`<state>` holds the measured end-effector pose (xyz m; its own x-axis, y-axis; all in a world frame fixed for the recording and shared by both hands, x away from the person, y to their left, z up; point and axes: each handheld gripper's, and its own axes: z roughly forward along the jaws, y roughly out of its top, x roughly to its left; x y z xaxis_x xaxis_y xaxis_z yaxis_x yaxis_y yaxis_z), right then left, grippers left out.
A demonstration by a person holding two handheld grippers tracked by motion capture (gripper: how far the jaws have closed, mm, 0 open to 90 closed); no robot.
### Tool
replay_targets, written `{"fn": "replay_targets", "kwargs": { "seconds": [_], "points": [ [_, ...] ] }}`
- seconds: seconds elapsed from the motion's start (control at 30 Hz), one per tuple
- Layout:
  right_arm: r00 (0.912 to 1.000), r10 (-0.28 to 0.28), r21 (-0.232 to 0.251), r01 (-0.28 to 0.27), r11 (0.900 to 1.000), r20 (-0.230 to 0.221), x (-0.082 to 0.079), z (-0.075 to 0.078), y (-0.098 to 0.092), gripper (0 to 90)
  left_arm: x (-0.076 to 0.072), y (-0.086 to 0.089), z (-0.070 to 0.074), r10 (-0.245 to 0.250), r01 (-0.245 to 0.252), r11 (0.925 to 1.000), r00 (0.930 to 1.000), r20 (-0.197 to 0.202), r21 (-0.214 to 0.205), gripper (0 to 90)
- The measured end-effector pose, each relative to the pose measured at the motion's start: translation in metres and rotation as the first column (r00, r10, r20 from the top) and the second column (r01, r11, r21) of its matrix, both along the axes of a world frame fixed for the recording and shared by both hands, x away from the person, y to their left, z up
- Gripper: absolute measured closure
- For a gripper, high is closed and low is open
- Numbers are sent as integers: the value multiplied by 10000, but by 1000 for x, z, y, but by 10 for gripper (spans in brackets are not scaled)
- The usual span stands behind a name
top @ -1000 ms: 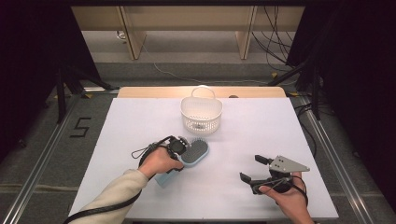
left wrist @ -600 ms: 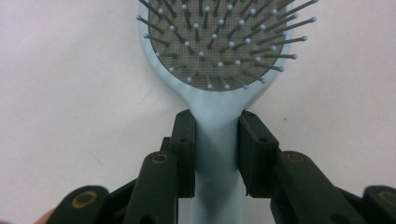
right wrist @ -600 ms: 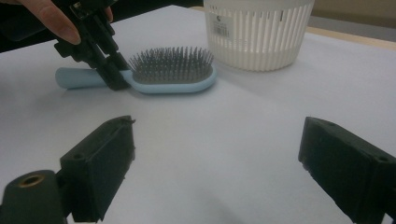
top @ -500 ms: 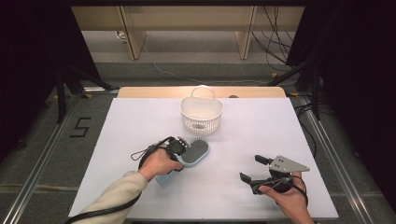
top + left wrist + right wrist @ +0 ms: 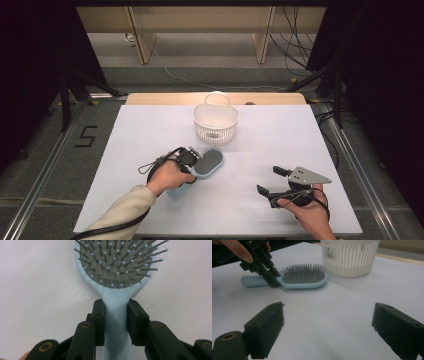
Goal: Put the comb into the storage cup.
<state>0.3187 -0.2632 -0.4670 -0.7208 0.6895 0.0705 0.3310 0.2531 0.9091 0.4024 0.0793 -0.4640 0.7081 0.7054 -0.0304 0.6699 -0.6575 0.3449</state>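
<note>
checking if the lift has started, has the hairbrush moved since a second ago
No. The hairbrush lies at the same spot in front of the white basket in the high view, with the left hand-held gripper clamped on its neck.

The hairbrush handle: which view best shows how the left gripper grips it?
Left gripper view: both black pads press the light-blue hairbrush at its neck. The right gripper view shows it side-on, lying flat; the high view shows it small, handle under the hand.

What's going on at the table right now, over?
Left gripper clamped on the blue hairbrush at its neck, brush lying on the table. Right gripper open, empty. White basket beyond the brush, path clear.
</note>
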Motion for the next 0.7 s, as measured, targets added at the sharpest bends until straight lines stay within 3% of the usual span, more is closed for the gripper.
{"fn": "replay_targets", "kwargs": {
  "seconds": [0.37,0.7],
  "points": [
    [10000,2,29,-2,10000,-17,0,0,-1,114,-2,1,0,-204,206,9997,9997,120,-133,698],
    [10000,16,60,-16,10000,6,0,0,-2,114,-6,6,5,-510,552,9974,9949,867,-471,697]
  ]
}}
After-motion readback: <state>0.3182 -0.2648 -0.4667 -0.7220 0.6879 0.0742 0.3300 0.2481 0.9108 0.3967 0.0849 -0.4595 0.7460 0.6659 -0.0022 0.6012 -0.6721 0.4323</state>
